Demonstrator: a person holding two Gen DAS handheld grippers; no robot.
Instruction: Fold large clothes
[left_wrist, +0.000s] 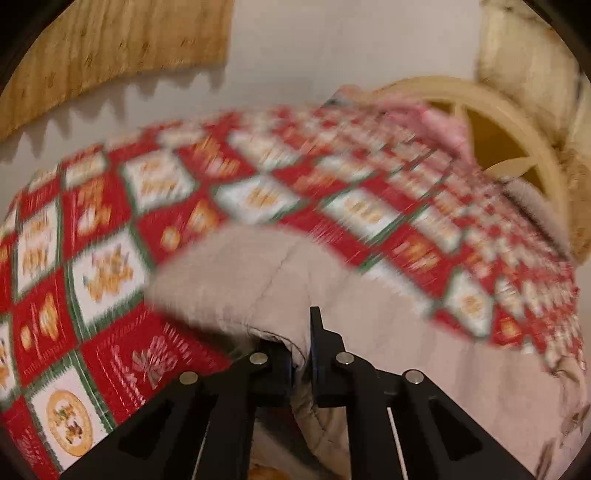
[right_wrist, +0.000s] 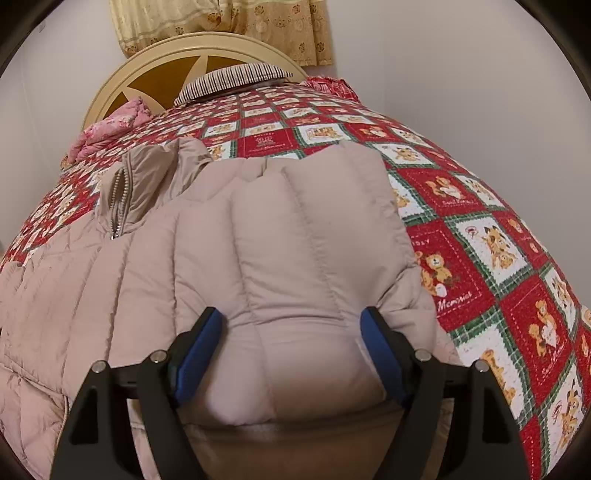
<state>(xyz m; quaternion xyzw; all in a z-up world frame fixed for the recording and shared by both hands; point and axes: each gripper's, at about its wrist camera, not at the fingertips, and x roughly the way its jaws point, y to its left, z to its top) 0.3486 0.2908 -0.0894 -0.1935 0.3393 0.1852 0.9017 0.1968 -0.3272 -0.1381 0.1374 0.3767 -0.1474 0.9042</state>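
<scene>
A beige quilted puffer jacket (right_wrist: 280, 236) lies spread on a bed with a red, white and green teddy-bear quilt (right_wrist: 480, 236). Its zipper and collar (right_wrist: 122, 195) lie at the left. My right gripper (right_wrist: 291, 332) is open, its blue-padded fingers (right_wrist: 199, 350) on either side of a padded fold of the jacket. In the left wrist view, which is motion-blurred, my left gripper (left_wrist: 301, 354) is shut on an edge of the jacket (left_wrist: 258, 280), lifted over the quilt (left_wrist: 92, 258).
A cream headboard (right_wrist: 110, 85) stands at the far end of the bed, with a striped pillow (right_wrist: 236, 79) and a pink cloth (right_wrist: 110, 129) near it. A yellow curtain (right_wrist: 221, 26) hangs behind. White walls flank the bed.
</scene>
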